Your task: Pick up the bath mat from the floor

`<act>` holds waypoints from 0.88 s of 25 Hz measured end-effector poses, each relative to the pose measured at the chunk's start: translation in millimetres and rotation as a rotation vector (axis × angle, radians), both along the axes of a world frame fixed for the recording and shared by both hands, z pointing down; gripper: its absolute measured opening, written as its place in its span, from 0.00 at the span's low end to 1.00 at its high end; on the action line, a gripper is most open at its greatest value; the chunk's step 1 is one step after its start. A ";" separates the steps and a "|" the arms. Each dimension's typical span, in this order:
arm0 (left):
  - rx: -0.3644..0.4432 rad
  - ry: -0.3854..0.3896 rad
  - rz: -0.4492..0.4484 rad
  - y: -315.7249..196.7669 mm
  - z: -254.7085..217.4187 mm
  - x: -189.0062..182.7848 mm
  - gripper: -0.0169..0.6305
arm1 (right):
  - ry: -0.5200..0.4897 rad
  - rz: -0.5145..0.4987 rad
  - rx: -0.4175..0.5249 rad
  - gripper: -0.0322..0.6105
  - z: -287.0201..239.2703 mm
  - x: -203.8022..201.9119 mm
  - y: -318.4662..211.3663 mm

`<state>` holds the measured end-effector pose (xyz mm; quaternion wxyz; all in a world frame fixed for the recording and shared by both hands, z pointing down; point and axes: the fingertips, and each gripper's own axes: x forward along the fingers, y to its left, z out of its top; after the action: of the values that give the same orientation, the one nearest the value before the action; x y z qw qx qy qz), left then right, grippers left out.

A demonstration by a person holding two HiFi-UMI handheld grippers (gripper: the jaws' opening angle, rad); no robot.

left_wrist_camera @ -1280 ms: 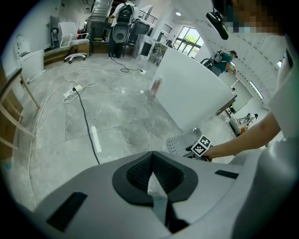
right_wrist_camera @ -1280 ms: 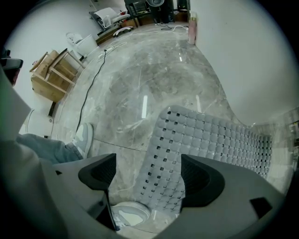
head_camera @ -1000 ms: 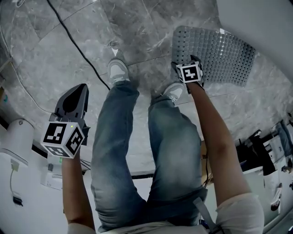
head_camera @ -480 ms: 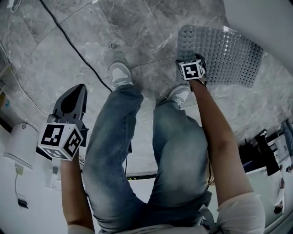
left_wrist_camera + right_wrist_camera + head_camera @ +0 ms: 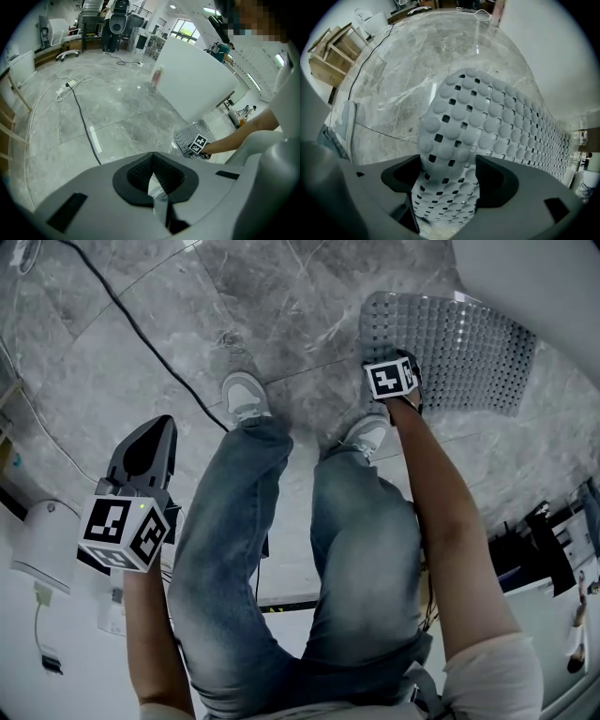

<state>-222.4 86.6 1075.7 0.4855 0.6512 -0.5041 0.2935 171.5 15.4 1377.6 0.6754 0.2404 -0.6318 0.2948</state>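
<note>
The grey perforated bath mat [image 5: 459,343] lies on the marble floor at the upper right, beside a white wall. My right gripper [image 5: 396,367] is down at its near left corner. In the right gripper view the mat [image 5: 487,122] runs up between the two dark pads of the right gripper [image 5: 447,178]. Its jaws stand wide and are closing around that corner. My left gripper [image 5: 157,427] hangs at the left, well away from the mat, shut with nothing in it. The left gripper view shows its pads [image 5: 164,176] meeting and the mat [image 5: 192,136] far off.
A black cable [image 5: 141,320] crosses the floor at the upper left. The person's two white shoes [image 5: 244,395] [image 5: 367,432] stand just left of the mat. A white wall panel [image 5: 534,277] borders the mat's far side. White equipment [image 5: 42,540] sits at the left edge.
My right gripper has crept slightly forward onto the mat's near corner. The left gripper has stayed where it was.
</note>
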 end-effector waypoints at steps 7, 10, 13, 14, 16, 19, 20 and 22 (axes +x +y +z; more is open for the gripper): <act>-0.002 -0.001 0.006 3.3 -9.9 0.9 0.05 | -0.008 -0.004 0.011 0.45 -16.6 5.1 -2.3; 0.006 0.001 0.028 -1.4 -18.5 8.3 0.05 | 0.000 0.011 0.019 0.37 -27.9 9.4 -7.6; 0.014 0.017 0.041 -3.8 -30.4 16.2 0.05 | 0.025 0.067 0.053 0.28 -44.6 20.5 -13.4; 0.016 0.021 0.043 -4.3 -34.8 18.0 0.05 | 0.040 0.090 0.056 0.25 -51.3 25.0 -13.3; 0.020 0.027 0.045 -4.7 -44.1 20.9 0.05 | 0.052 0.112 0.061 0.20 -64.6 28.8 -14.0; 0.027 0.032 0.053 -3.1 -59.1 24.3 0.05 | 0.032 0.109 0.057 0.17 -83.9 23.6 -13.0; 0.029 0.031 0.057 -2.4 -63.8 25.0 0.05 | 0.019 0.104 0.060 0.17 -90.0 20.4 -13.6; 0.030 0.026 0.059 -1.7 -72.4 25.8 0.05 | -0.005 0.095 0.073 0.17 -101.3 15.2 -16.3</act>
<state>-196.6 84.8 1003.3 0.4730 0.6769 -0.4826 0.2917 186.7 -0.9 1276.3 0.6497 0.2939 -0.6318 0.3038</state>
